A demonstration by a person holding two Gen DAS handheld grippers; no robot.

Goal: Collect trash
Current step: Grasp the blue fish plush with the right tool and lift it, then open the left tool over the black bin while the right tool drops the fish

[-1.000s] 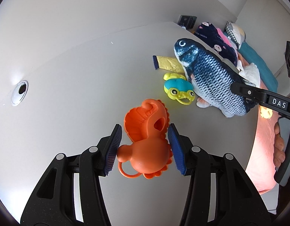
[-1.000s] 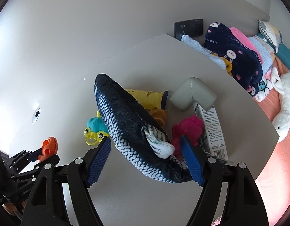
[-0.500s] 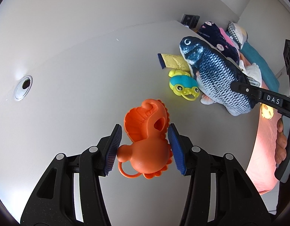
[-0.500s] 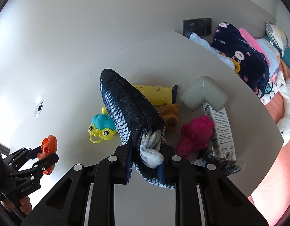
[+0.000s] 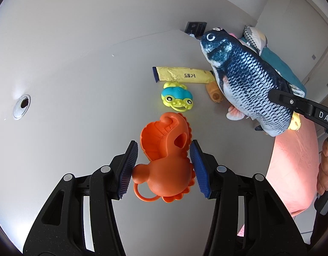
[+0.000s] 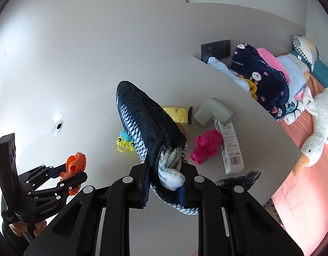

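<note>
1. The black arm of the right gripper (image 5: 308,108), seen from the left wrist off to the right of the jaws, has white letters "DAS", cut off at the edge.
2. The black left gripper (image 6: 49,206), far left of the right jaws, says "GenRobot.AI".
3. The dark blue bunny blanket (image 6: 257,74), far past the jaws to the right, says "rabbit".
4. The print on the white box with a barcode (image 6: 230,147) and the yellow packet (image 5: 183,77) is too small to read.
</note>
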